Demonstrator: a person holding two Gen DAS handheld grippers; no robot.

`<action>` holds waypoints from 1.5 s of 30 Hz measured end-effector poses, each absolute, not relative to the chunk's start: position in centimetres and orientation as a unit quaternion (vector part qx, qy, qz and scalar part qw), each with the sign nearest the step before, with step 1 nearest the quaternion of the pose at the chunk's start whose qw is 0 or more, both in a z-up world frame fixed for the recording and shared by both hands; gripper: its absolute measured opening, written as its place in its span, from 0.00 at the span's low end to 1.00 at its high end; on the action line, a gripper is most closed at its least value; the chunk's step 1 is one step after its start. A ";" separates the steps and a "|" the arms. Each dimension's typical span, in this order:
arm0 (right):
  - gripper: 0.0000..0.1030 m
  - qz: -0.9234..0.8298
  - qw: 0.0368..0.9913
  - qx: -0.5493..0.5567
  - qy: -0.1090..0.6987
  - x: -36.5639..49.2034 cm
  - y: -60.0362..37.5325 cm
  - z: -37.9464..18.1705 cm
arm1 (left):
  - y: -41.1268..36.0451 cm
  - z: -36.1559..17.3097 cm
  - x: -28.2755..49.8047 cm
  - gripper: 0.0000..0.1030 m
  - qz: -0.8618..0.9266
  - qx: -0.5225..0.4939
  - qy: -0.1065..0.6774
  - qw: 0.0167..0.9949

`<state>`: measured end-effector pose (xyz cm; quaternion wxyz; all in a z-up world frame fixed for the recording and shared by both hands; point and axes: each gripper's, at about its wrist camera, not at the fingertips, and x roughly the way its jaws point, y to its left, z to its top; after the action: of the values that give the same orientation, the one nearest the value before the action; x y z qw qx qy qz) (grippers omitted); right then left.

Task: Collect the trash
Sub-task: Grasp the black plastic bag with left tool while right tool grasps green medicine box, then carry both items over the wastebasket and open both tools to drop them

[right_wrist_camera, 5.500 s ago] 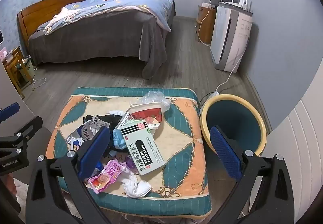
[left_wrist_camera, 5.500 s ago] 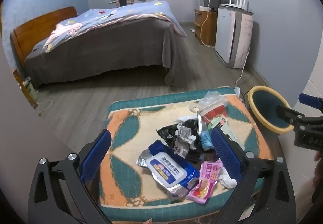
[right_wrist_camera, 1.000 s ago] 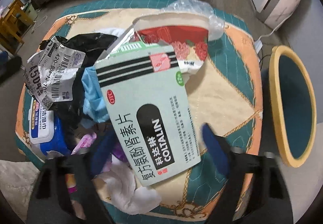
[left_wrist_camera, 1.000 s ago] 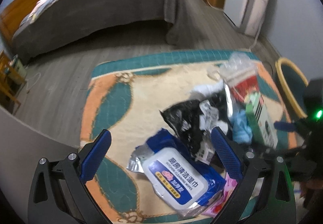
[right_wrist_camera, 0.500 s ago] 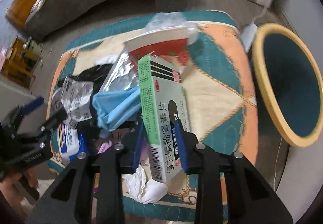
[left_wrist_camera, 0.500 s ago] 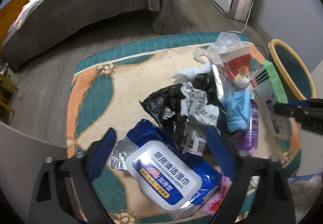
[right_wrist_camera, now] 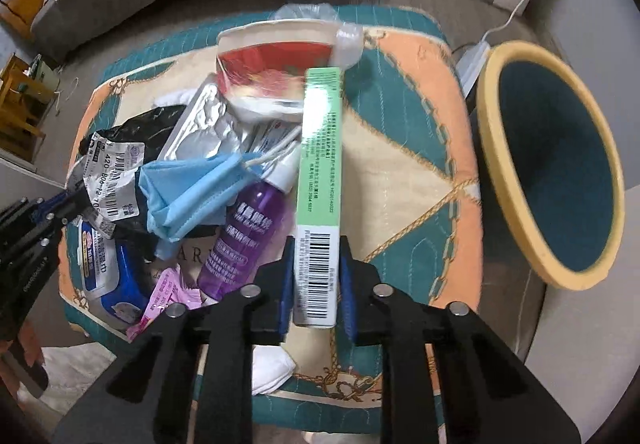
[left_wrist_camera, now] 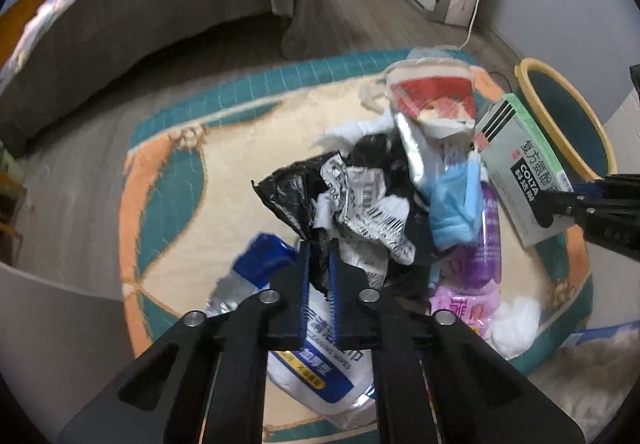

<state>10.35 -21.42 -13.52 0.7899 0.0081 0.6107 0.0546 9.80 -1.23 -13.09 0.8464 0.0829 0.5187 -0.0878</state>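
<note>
The right hand-held gripper (right_wrist_camera: 314,280) is closing on the barcode end of a green-and-white medicine box (right_wrist_camera: 318,203), pads pressed to its two long faces, the carton tilted up off the heap. The box looks light and stiff, likely to crush if squeezed hard; its narrow sides give the firmest hold. The left hand-held gripper (left_wrist_camera: 318,264) is clamped tight on a corner of a crumpled black plastic bag (left_wrist_camera: 296,195), thin, limp film that will probably trail and drag the labelled wrapper (left_wrist_camera: 368,199) stuck to it. Around them on the patterned cushion (right_wrist_camera: 404,163) lie a blue face mask (right_wrist_camera: 188,195), a purple spray bottle (right_wrist_camera: 244,236), a foil pack (right_wrist_camera: 200,131), a red-printed bowl (right_wrist_camera: 276,59) and a wet-wipes pack (left_wrist_camera: 320,364). A yellow-rimmed bin (right_wrist_camera: 556,163) stands just beside the cushion's right edge, nearest the box.
</note>
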 end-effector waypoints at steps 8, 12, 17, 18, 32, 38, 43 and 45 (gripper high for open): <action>0.17 0.061 0.820 0.011 0.569 9.6 -22.4 -8.8 | 0.6 -8.5 8.8 0.05 -0.061 0.070 0.457 0.885; 0.17 0.075 0.844 0.015 0.531 9.1 -23.6 -4.2 | 1.0 -5.1 8.2 0.05 -0.057 0.064 0.407 0.909; 0.17 0.068 0.876 0.011 0.478 8.4 -26.4 0.9 | 0.6 -1.7 7.5 0.05 -0.057 0.066 0.347 0.934; 0.17 0.062 0.879 0.012 0.472 8.4 -26.9 1.4 | 0.5 -1.1 7.4 0.05 -0.062 0.057 0.339 0.937; 0.17 -0.008 0.880 0.063 0.471 10.0 -36.9 0.7 | -9.1 0.9 10.9 0.05 -0.141 0.040 0.338 0.930; 0.17 -0.046 0.866 0.097 0.488 11.0 -42.0 -1.7 | -17.0 0.3 11.9 0.05 -0.208 0.063 0.346 0.913; 0.17 -0.065 0.860 0.115 0.494 11.3 -44.6 -3.0 | -22.2 -1.0 12.9 0.05 -0.248 0.073 0.365 0.894; 0.17 -0.072 0.856 0.126 0.496 11.5 -45.6 -3.6 | -24.2 -1.8 13.1 0.05 -0.262 0.086 0.373 0.886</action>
<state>11.45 -45.64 -3.59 0.8558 0.1263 0.4965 -0.0718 13.14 -24.18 -1.80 0.8862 0.0862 0.3726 -0.2617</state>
